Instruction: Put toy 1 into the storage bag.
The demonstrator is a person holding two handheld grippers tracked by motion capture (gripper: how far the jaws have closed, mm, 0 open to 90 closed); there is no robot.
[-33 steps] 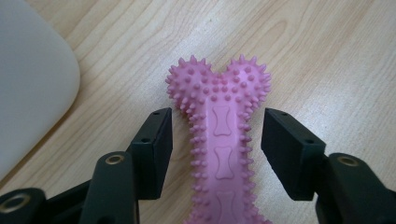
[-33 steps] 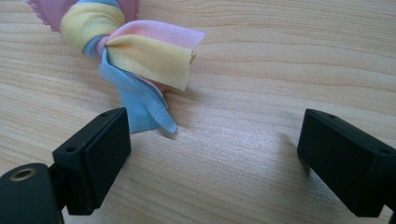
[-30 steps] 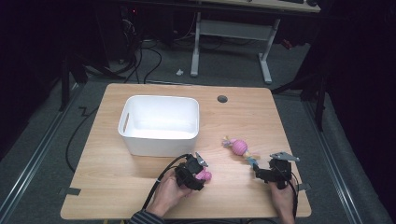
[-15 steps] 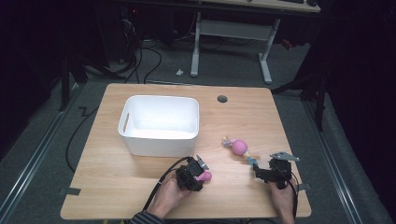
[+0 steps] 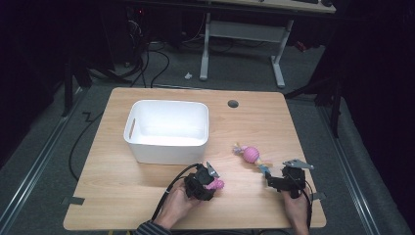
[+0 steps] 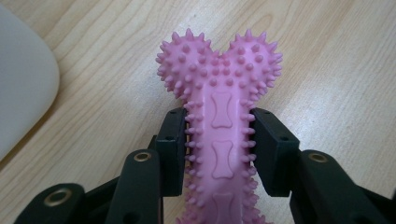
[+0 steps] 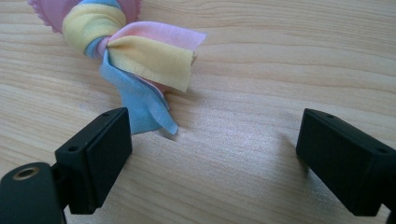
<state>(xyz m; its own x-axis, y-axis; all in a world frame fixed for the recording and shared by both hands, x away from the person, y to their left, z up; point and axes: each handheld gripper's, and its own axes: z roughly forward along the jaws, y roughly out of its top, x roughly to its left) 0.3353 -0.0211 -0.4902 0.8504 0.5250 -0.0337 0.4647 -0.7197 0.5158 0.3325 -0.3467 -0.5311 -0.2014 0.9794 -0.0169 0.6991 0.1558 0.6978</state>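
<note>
A pink spiky rubber bone toy (image 6: pixel 219 135) lies on the wooden table, its knobbed end (image 5: pixel 217 184) poking out past my left gripper (image 5: pixel 208 180). Both black jaws press its shaft, so my left gripper (image 6: pixel 219 140) is shut on it. A pink ball toy with pastel fabric tails (image 5: pixel 250 153) lies to the right. Its blue and yellow tail (image 7: pixel 144 60) ends just ahead of my right gripper (image 7: pixel 215 154), which stands open over bare wood. In the high view my right gripper (image 5: pixel 272 177) sits just below that tail.
A white plastic bin (image 5: pixel 167 130) with handle slots stands at the table's middle left, just behind my left gripper; its rounded corner (image 6: pixel 21 88) shows at left. A dark grommet hole (image 5: pixel 233 104) sits near the far edge. Cables trail from both grippers.
</note>
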